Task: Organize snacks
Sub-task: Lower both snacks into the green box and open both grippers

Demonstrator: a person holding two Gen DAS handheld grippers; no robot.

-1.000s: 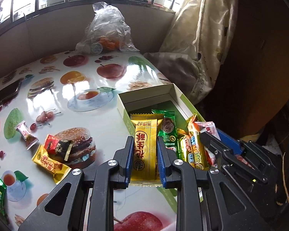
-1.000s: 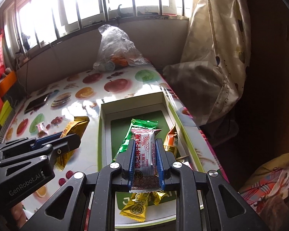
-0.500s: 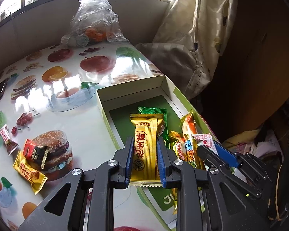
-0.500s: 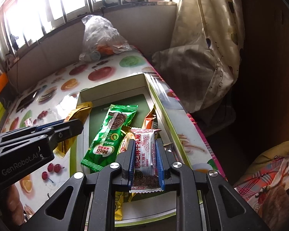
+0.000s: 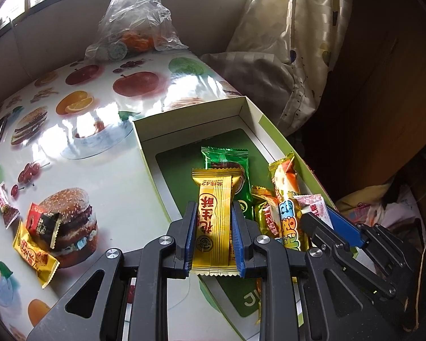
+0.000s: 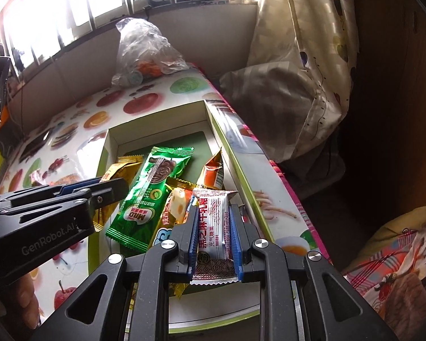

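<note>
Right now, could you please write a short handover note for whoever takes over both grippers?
Left gripper: shut on the yellow snack bar, held over the open box.
Right gripper: shut on the white-and-red candy bar, also over the box.
Done: green Milo packet and several other snacks lie in the box.
Left: release both bars, then collect the three wrapped snacks on the tablecloth.

White lettering reading "GenRobot.AI" is showing on the black body of the left gripper (image 6: 108, 190). The green snack packet (image 6: 149, 196) in the box is bearing "MILO", seen upside down. Chinese characters are running down the gold packet (image 5: 214, 221) and the white-and-red packet (image 6: 214, 227), too unclear to transcribe reliably.
</note>
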